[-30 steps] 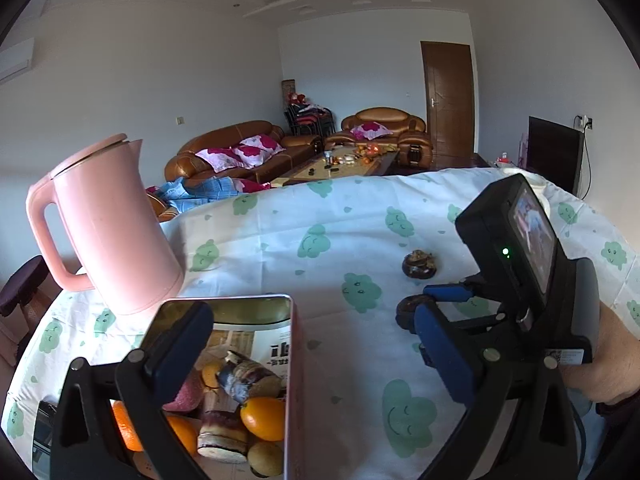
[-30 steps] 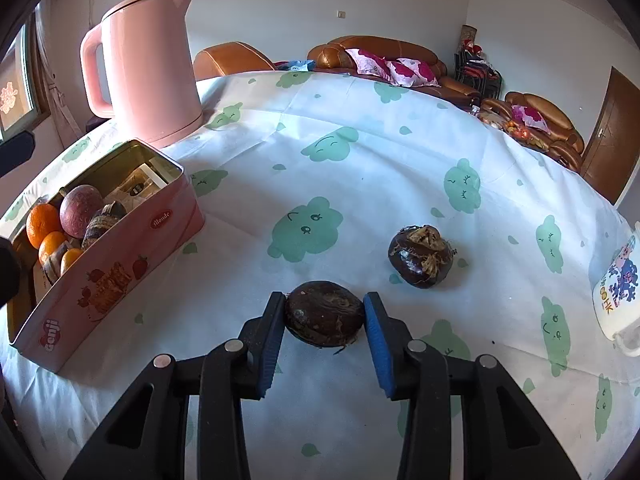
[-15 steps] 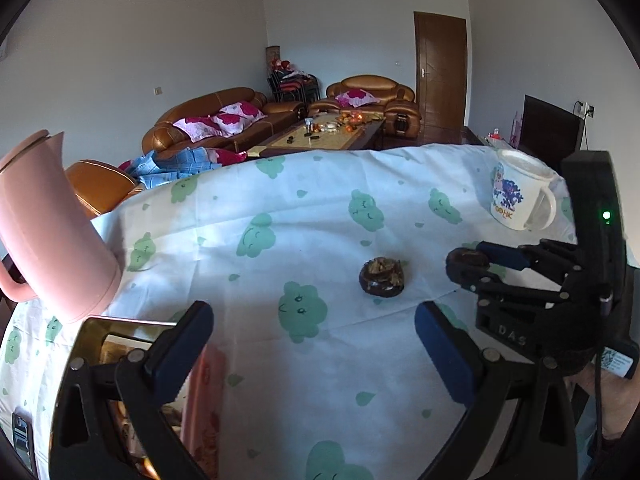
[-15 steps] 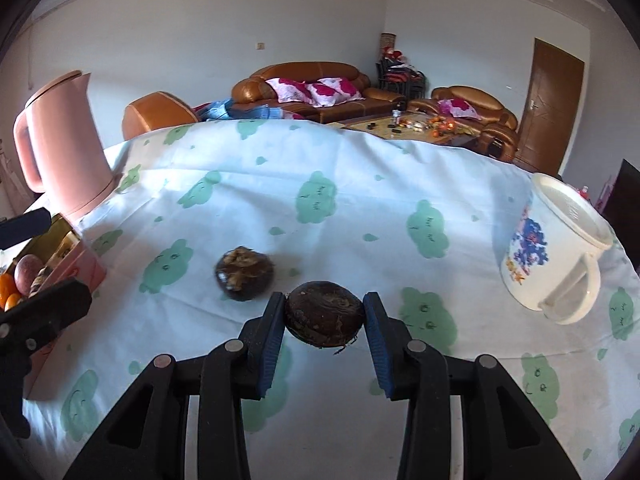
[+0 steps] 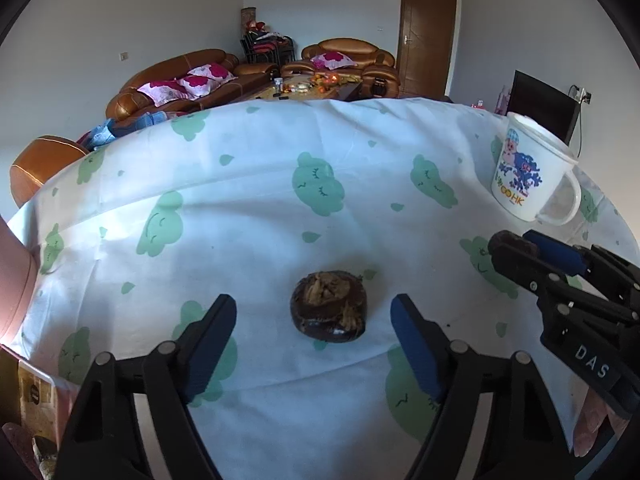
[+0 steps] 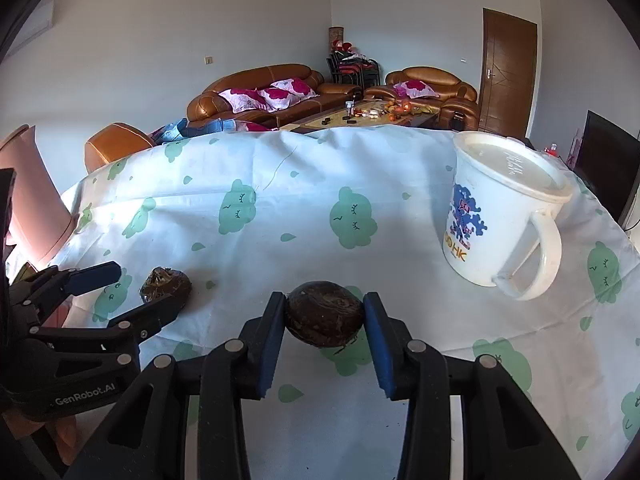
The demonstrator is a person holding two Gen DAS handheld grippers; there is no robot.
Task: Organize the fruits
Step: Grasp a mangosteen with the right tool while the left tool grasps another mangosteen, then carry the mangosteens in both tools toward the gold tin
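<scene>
Closing around a dark brown, cracked round fruit [image 5: 329, 306] on the cloud-printed table [image 5: 256, 208] without touching it, the left tool [image 5: 313, 322]; the right tool [image 6: 325, 320] grips a dark brown smooth fruit [image 6: 325, 314] near a white lidded mug [image 6: 500, 216].

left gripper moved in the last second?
Yes. In its own view the pink kettle and fruit tin have slid off to the left; the left gripper now straddles the dark fruit on the tablecloth, jaws closing.
</scene>
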